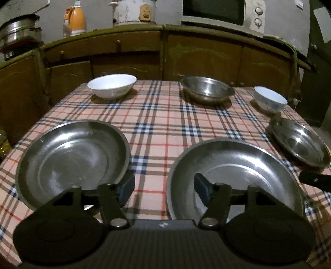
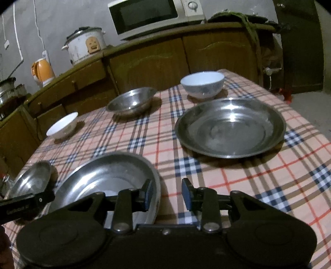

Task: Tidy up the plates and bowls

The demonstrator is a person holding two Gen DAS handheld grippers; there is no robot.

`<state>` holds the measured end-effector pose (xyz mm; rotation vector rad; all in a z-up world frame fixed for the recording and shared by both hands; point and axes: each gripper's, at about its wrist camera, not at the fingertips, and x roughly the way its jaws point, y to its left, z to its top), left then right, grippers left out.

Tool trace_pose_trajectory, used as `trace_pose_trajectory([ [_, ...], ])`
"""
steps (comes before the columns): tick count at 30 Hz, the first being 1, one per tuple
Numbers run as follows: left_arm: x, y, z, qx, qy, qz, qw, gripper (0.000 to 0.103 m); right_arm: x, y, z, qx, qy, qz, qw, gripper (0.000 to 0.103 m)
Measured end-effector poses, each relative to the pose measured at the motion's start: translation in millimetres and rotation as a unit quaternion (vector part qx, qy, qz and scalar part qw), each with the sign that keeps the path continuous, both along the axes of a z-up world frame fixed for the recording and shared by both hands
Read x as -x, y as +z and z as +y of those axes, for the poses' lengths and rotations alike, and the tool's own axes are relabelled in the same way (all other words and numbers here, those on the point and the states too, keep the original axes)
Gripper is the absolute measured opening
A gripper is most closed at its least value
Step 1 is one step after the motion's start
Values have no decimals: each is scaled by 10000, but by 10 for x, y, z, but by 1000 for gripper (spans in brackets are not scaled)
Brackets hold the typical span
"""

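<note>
From the left wrist view, the left gripper (image 1: 163, 189) hangs wide open and empty at lower centre, its fingers straddling the gap between two round stainless-steel plates, the left steel plate (image 1: 72, 159) and the middle steel plate (image 1: 233, 178), probably poised to pick one for stacking, while a wide white ceramic bowl (image 1: 111, 85), a steel bowl (image 1: 208, 90) and a small white patterned bowl (image 1: 270, 99) line the frame's upper half. From the right wrist view, the right gripper (image 2: 167, 194) is likewise open and holds nothing, one finger over the middle plate's rim at lower left, a third steel plate (image 2: 230, 128) at centre right. Everything rests on a pink plaid tablecloth (image 2: 258, 175) before brown wooden cabinets (image 2: 157, 62) bearing a white microwave (image 2: 155, 15).
</note>
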<state>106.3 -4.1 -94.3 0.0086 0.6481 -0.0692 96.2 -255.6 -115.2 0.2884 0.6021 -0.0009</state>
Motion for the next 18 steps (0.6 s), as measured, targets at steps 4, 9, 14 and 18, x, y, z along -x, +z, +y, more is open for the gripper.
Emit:
trace_pose_trajectory([
  [4,7,101,-24,-5,-17,-110,9999,66,35,104,-82,-33,-79,-154,9998,46],
  [9,10,207,-124,37,-172,-223,9996,66,62,196,-214,9,-202,-269,9994,49],
  [14,-52,293,-338,115,-460,-246,9986,66,96,249,-425,7,-457,-321,9984,52],
  [18,-122,334,-580,145,-736,-245,9969,67,94,260,-645,24,-662,-317,9973,55],
])
